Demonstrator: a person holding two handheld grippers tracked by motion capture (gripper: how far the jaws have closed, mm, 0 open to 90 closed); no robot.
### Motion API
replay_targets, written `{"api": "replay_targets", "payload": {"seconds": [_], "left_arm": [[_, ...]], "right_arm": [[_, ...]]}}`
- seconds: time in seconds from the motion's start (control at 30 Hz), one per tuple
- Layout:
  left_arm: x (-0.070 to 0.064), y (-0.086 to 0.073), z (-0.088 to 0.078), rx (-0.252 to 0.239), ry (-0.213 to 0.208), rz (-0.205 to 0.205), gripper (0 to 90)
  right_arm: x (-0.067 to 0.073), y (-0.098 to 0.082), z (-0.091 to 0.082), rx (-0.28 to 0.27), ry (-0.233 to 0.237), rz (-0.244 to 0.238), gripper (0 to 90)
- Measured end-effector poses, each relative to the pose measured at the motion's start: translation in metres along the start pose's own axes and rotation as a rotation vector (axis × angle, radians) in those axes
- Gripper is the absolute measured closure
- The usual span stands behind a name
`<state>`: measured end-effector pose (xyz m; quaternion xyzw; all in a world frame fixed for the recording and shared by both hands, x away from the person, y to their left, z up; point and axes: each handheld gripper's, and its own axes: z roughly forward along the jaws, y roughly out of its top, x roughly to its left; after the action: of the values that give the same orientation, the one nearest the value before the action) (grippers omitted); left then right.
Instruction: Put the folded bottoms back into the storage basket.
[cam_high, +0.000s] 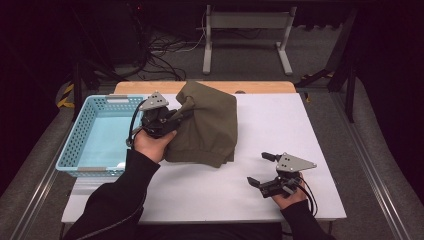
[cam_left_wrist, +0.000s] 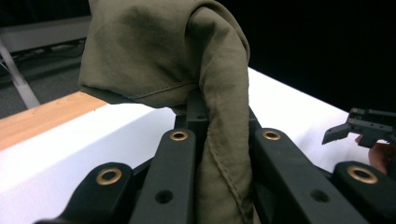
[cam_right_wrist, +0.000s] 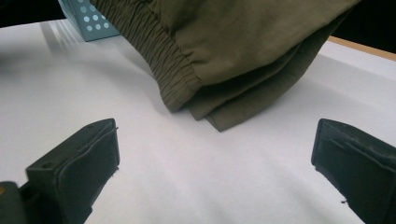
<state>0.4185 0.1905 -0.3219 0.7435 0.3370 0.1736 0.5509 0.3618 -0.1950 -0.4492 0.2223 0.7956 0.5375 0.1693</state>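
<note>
Left gripper view: left gripper pinches soft, creased olive garment; right gripper spread wide.

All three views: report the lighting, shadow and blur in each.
High view: the table is bright, its surroundings dark, the picture soft. Left gripper view: the garment is fairly sharp, the left gripper clamping it blurs near the lens, black background. Right gripper view: the garment's hem casts a soft shadow on the table; the right gripper, jaws open, looks soft.
</note>
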Motion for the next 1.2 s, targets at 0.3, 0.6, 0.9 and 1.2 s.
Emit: {"api": "replay_targets", "payload": {"seconds": [0.3, 0.6, 0.9, 1.2], "left_arm": [[0.0, 0.009, -0.017, -0.027, 0.007, 0.017, 83.5], [0.0, 0.018, -0.035, -0.041, 0.013, 0.033, 83.5], [0.002, 0.022, -0.049, -0.051, 0.015, 0.039, 83.4], [0.007, 0.024, -0.064, -0.073, 0.018, 0.031, 83.5]], "right_arm": [[0.0, 0.0, 0.0, -0.001, -0.001, -0.002, 1.4], [0.0, 0.0, 0.0, -0.001, -0.001, -0.002, 1.4], [0.0, 0.0, 0.0, -0.001, -0.002, -0.001, 1.4], [0.0, 0.0, 0.001, 0.0, -0.001, -0.001, 1.4]]}}
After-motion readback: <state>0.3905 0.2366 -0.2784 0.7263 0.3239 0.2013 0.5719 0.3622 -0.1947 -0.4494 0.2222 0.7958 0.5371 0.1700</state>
